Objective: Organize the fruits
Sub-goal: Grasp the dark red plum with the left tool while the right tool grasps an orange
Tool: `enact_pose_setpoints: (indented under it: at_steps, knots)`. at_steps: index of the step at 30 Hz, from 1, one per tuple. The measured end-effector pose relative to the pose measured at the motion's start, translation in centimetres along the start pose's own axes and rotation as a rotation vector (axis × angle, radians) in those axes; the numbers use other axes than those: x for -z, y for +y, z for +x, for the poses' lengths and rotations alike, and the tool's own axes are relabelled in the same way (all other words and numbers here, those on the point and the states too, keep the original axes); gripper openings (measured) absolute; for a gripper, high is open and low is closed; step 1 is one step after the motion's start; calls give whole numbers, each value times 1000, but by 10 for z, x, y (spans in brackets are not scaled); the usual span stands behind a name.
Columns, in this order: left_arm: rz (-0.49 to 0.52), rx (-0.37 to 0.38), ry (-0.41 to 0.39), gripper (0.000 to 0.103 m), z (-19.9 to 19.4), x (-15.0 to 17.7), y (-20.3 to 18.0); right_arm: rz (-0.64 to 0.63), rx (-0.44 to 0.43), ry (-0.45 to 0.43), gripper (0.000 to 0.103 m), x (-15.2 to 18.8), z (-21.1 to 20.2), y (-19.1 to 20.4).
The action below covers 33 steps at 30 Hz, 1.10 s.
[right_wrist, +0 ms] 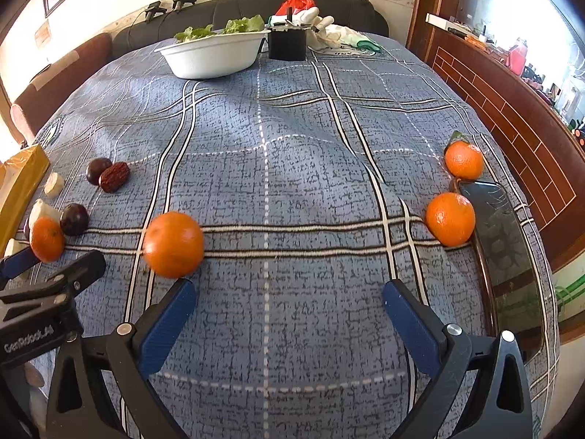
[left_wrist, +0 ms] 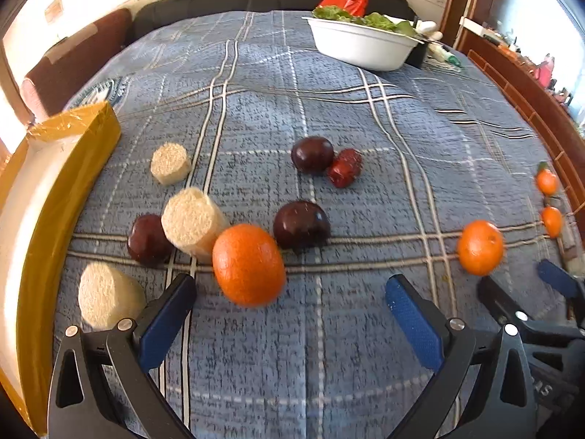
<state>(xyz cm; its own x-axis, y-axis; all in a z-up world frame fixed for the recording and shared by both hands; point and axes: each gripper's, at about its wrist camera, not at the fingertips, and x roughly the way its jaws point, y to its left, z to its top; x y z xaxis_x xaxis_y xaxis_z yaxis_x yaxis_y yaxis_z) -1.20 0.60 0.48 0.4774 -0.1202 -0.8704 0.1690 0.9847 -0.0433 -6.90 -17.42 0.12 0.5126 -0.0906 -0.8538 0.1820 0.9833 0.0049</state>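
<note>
My left gripper (left_wrist: 292, 296) is open and empty above the blue plaid cloth. An orange (left_wrist: 248, 264) lies just ahead of its left finger, next to dark plums (left_wrist: 301, 224), a red date (left_wrist: 344, 167) and pale foam cylinders (left_wrist: 192, 221). My right gripper (right_wrist: 289, 301) is open and empty. A blurred orange (right_wrist: 173, 244) lies just beyond its left finger; it also shows in the left wrist view (left_wrist: 479, 247). Two more oranges (right_wrist: 450, 218) (right_wrist: 463, 159) lie at the right edge of the cloth.
A yellow box (left_wrist: 47, 197) stands at the left. A white bowl of greens (right_wrist: 215, 55), a black box (right_wrist: 287, 44) and a red bag (right_wrist: 296, 3) stand at the back. A dark glass slab (right_wrist: 508, 248) lies along the right edge. A dark sofa backs the table.
</note>
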Motion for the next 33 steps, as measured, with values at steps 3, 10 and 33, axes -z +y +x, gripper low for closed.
enact_pose_setpoints:
  at_steps: [3,10,33]
  knots:
    - [-67,92,-17,103,-19,6,14,-9,-3,26,103,1,-2,1]
    - [-113,133,-202,103,-103,30,65,-35,4,1,103,20,-14,7]
    - [173,163,-157,60,-100,79,94,-79,-223,-140,78,-19,-33,37]
